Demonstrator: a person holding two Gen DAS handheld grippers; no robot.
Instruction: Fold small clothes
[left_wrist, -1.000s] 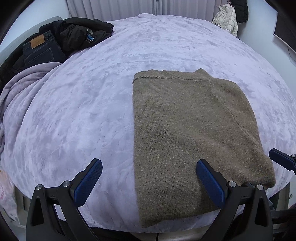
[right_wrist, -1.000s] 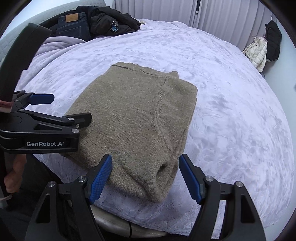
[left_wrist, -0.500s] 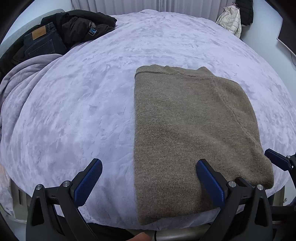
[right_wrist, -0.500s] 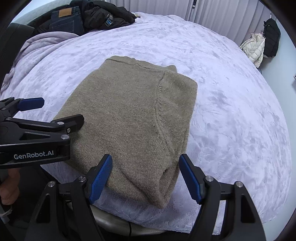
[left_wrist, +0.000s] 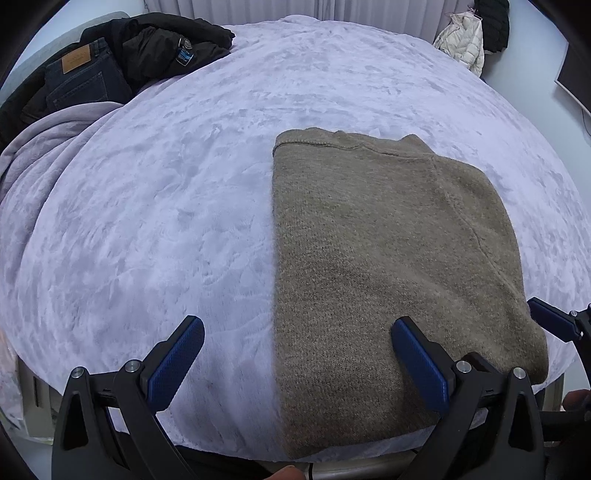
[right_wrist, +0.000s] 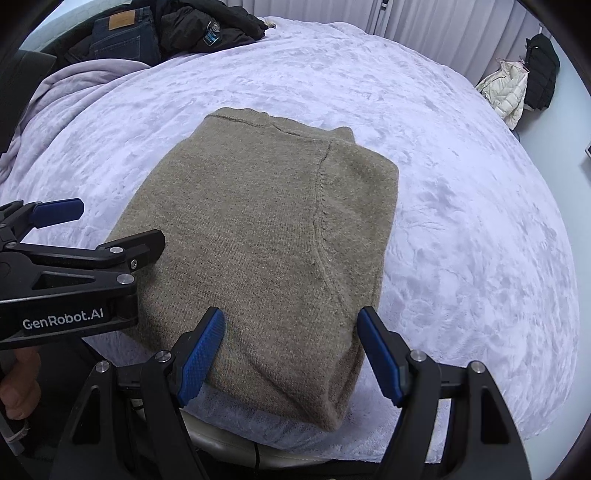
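Observation:
A folded olive-brown knit sweater (left_wrist: 388, 258) (right_wrist: 266, 240) lies flat on the lavender plush bed cover (left_wrist: 147, 221) (right_wrist: 461, 221), close to the bed's near edge. My left gripper (left_wrist: 295, 328) stands open over the sweater's near left edge, one blue pad over the bed cover and the other over the knit. My right gripper (right_wrist: 291, 315) is open too, its pads straddling the sweater's near right corner with nothing pinched. In the right wrist view the left gripper (right_wrist: 110, 225) shows at the left. In the left wrist view one pad of the right gripper (left_wrist: 546, 317) shows at the right edge.
Dark jeans (left_wrist: 81, 81) and a black jacket (left_wrist: 166, 44) are piled at the far left of the bed. A bunched lilac blanket (left_wrist: 44, 147) lies beside them. A white puffer coat (left_wrist: 461, 40) hangs at the back right. The bed's front edge runs just below the grippers.
Both views have shifted only slightly. The sweater lies as before and both grippers stay open with nothing gripped.

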